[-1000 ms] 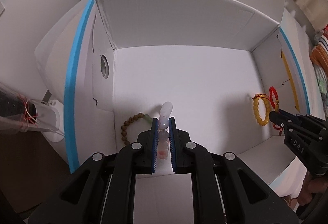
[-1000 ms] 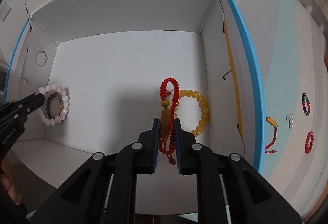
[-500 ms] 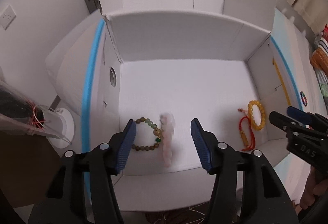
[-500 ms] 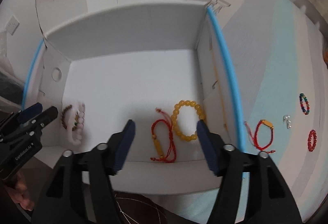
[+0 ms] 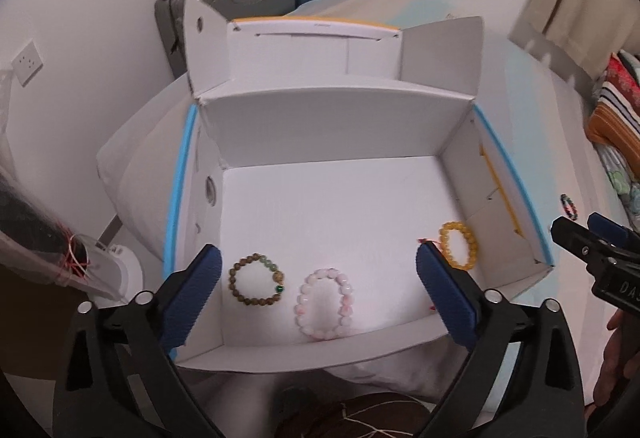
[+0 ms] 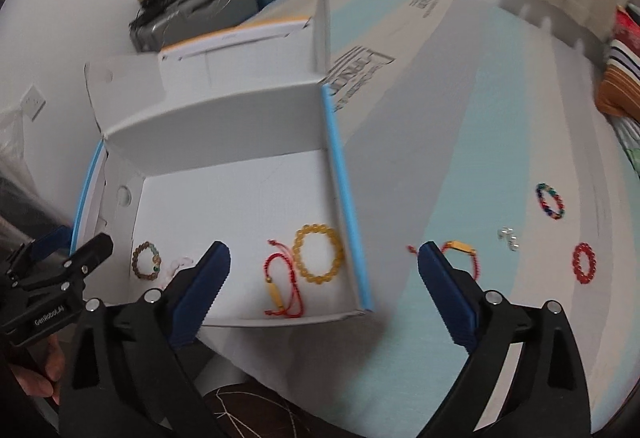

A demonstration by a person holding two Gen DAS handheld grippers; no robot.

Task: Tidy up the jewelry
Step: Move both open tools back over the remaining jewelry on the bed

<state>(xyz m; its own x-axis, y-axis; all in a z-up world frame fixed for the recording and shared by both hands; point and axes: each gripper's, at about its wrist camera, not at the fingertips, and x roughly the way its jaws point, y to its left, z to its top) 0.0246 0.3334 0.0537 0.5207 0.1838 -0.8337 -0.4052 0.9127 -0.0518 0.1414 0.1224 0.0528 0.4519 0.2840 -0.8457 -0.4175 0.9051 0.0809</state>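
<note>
1. While both hand-held grippers, left [image 5: 318, 274] and right [image 6: 324, 270], hang spread and empty, a glossy pink bead bracelet [image 5: 325, 304] lies in the white cardboard box [image 5: 332, 125] between the left's fingers.
2. Ahead of the right hand-held gripper lie a round amber bracelet [image 6: 319, 253] and a knotted red cord bracelet [image 6: 281, 288].
3. Its right finger [image 6: 448, 294] partly hides another cord bracelet [image 6: 464, 252] on the bed [image 6: 460, 157].

Four bracelets [image 5: 324, 304] flat in white box [image 5: 320, 117]; others on bedspread.

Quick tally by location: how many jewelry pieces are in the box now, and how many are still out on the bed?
In the white box: 4 (brown-green beads, pink beads, red cord, yellow beads)
On the bed: 4 (red cord with gold bar, multicolour beads, pearl earrings, red beads)
Total: 8
</note>
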